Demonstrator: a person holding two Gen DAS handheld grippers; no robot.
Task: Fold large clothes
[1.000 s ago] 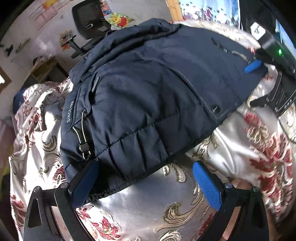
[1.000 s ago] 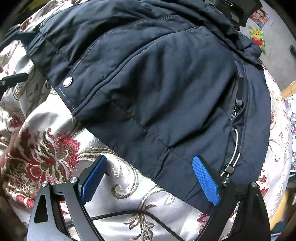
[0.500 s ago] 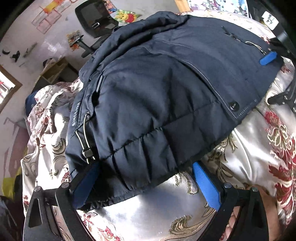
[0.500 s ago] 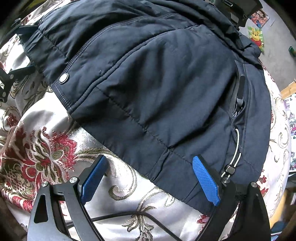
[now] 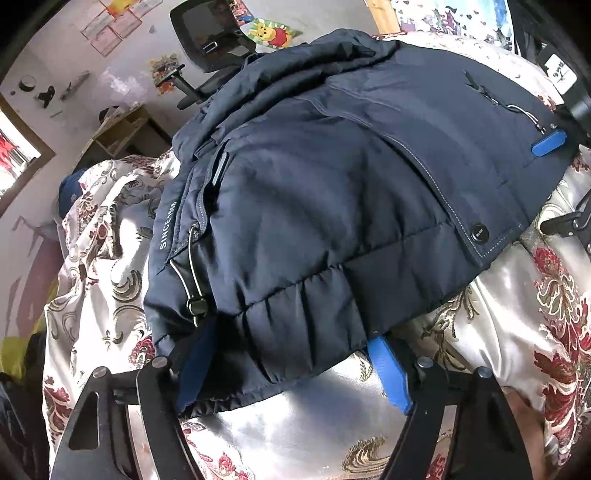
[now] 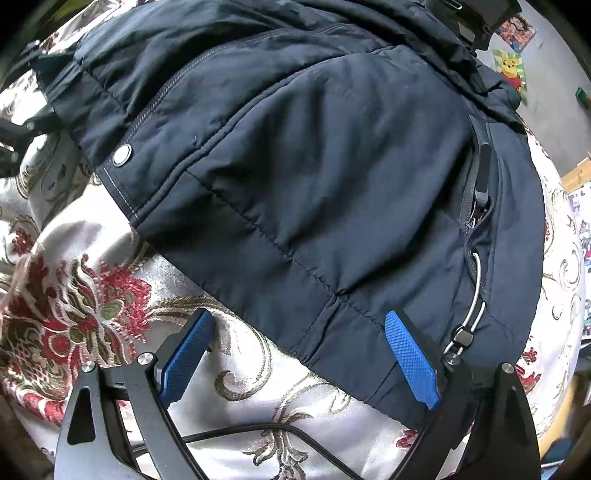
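Note:
A navy padded jacket [image 5: 332, 206] lies spread on a floral satin bedspread [image 5: 295, 435]. My left gripper [image 5: 291, 354] is open, its blue pads on either side of the jacket's hem, which bulges between them and covers the left pad's tip. My right gripper [image 6: 295, 354] is open at the other hem corner of the jacket [image 6: 314, 184]; the right pad [image 6: 412, 363] rests over the hem beside a drawcord toggle [image 6: 461, 336], the left pad over bare bedspread [image 6: 258, 387]. The right gripper's blue pad also shows in the left wrist view [image 5: 548, 143] at the jacket's far edge.
A black office chair [image 5: 214, 33] stands beyond the bed by a wall with a Winnie-the-Pooh picture [image 5: 275, 33]. A wooden shelf [image 5: 118, 129] stands at left. A black cable [image 6: 258, 432] runs across the bedspread under my right gripper.
My left gripper has moved forward so the jacket's hem now lies between its pads. My right gripper has edged forward slightly toward the hem. Both stay open.

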